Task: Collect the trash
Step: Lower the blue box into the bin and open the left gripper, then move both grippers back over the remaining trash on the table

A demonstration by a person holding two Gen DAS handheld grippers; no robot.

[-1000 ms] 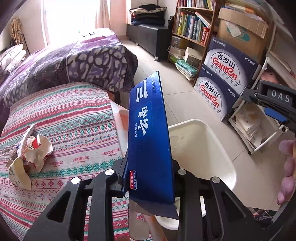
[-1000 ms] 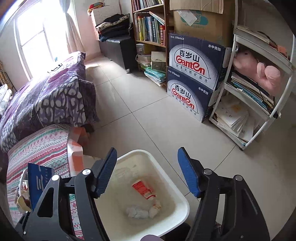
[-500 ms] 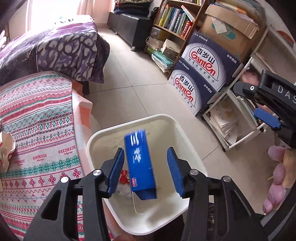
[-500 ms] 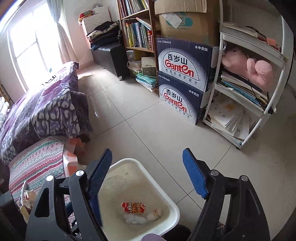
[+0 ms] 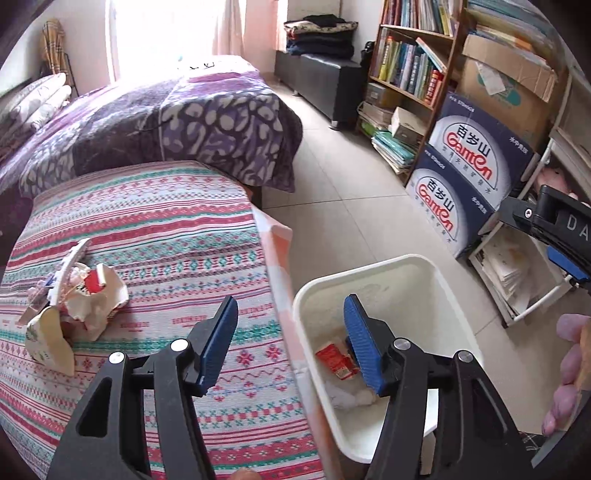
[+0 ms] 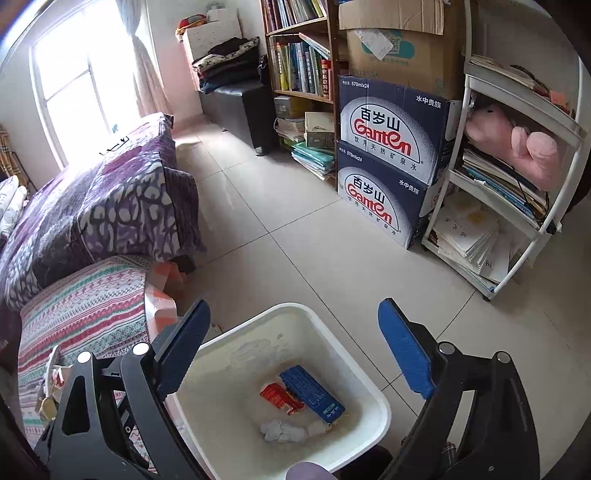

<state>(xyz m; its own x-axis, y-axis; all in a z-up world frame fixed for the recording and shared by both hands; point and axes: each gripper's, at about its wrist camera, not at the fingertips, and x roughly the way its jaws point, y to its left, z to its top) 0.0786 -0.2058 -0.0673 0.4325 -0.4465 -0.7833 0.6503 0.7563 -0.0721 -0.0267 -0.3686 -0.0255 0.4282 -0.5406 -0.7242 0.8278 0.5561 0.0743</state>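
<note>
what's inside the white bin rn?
In the white bin: a blue box lying flat, a red wrapper beside it, and crumpled white paper nearer the camera. The near wall hides part of the floor, and whatever lies under the box is covered.

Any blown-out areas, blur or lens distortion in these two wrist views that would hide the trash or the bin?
Left wrist: window blown out, edges bowed by fisheye, crumpled trash on the striped cloth sharp. Right wrist: window glares, bin contents evenly lit, blue box readable, no motion blur.
</note>
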